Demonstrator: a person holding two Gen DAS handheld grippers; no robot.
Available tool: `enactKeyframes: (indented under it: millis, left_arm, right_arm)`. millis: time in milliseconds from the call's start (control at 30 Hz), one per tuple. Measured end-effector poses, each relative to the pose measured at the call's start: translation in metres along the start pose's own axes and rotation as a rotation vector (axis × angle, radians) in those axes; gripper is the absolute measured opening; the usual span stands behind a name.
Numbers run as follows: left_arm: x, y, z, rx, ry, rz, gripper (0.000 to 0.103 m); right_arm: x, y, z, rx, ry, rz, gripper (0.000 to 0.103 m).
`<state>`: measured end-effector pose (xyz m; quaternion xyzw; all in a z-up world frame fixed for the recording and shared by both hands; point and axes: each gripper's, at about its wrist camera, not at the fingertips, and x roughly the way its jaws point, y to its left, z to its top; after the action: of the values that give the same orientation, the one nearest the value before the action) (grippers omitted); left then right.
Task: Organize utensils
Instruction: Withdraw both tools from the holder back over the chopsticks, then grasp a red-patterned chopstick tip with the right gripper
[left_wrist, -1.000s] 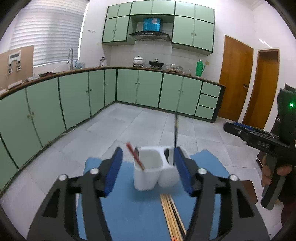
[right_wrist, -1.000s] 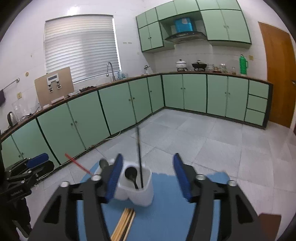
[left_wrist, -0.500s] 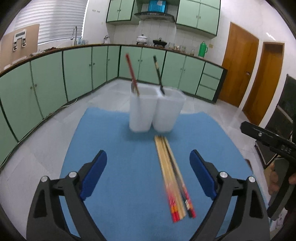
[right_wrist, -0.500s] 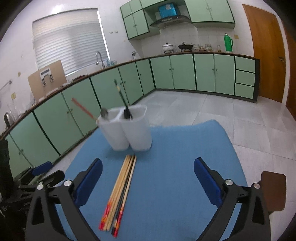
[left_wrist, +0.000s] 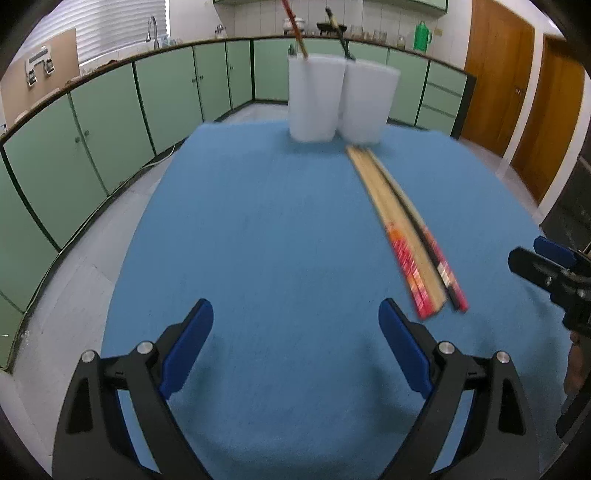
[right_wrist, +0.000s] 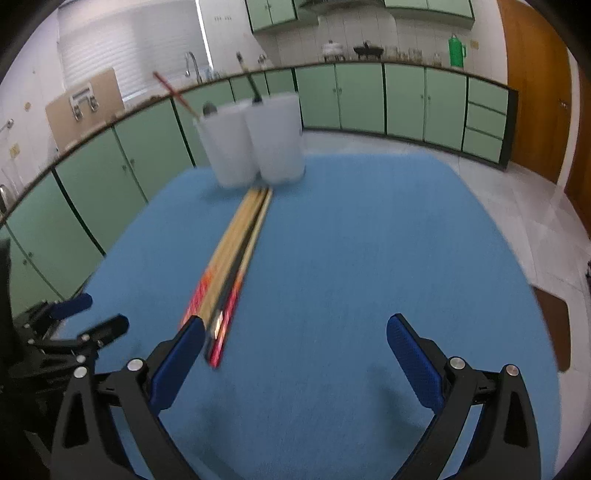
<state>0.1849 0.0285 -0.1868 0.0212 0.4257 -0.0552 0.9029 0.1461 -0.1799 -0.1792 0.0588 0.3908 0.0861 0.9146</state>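
Observation:
A white two-compartment utensil holder (left_wrist: 341, 99) stands at the far edge of a blue mat (left_wrist: 277, 240); it also shows in the right wrist view (right_wrist: 255, 142). A red-handled utensil (left_wrist: 294, 26) and a black-handled one (left_wrist: 338, 27) stand in it. A bundle of chopsticks (left_wrist: 402, 229) lies on the mat in front of it, also seen from the right (right_wrist: 229, 266). My left gripper (left_wrist: 295, 328) is open and empty, low over the mat's near side. My right gripper (right_wrist: 295, 343) is open and empty, its left finger beside the chopsticks' near ends.
Green kitchen cabinets (left_wrist: 110, 110) run along the left and back walls. Wooden doors (left_wrist: 517, 92) stand at the right. A brown board (right_wrist: 552, 325) lies past the mat's right edge. The right gripper shows at the left view's right edge (left_wrist: 554, 273).
Both grippers have opened wide and dropped low toward the mat, so the holder now sits high and far in view. The right gripper has come down close to the chopsticks' near ends.

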Motion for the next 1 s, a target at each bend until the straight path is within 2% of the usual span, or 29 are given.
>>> enactKeyframes:
  millis: [167,533,800,867,1000]
  left_arm:
    - [0.004,0.004,-0.012,-0.003,0.023,0.015,0.088]
    - [0.005,0.004,-0.014,-0.009,0.038,0.017,0.089]
    - [0.007,0.005,-0.012,-0.022,0.046,0.016,0.089]
    - [0.007,0.005,-0.013,-0.025,0.045,0.015,0.089]
    - [0.007,0.005,-0.012,-0.025,0.044,0.016,0.089]
  right_arm:
    - [0.009,0.014,-0.019,-0.039,0.053,-0.003,0.090]
    - [0.028,0.037,-0.017,-0.125,0.115,-0.064,0.088]
    - [0.021,0.016,-0.018,-0.055,0.097,-0.146,0.087]
    - [0.019,0.011,-0.017,-0.033,0.090,-0.141,0.083]
    - [0.016,0.015,-0.017,-0.030,0.081,-0.027,0.072]
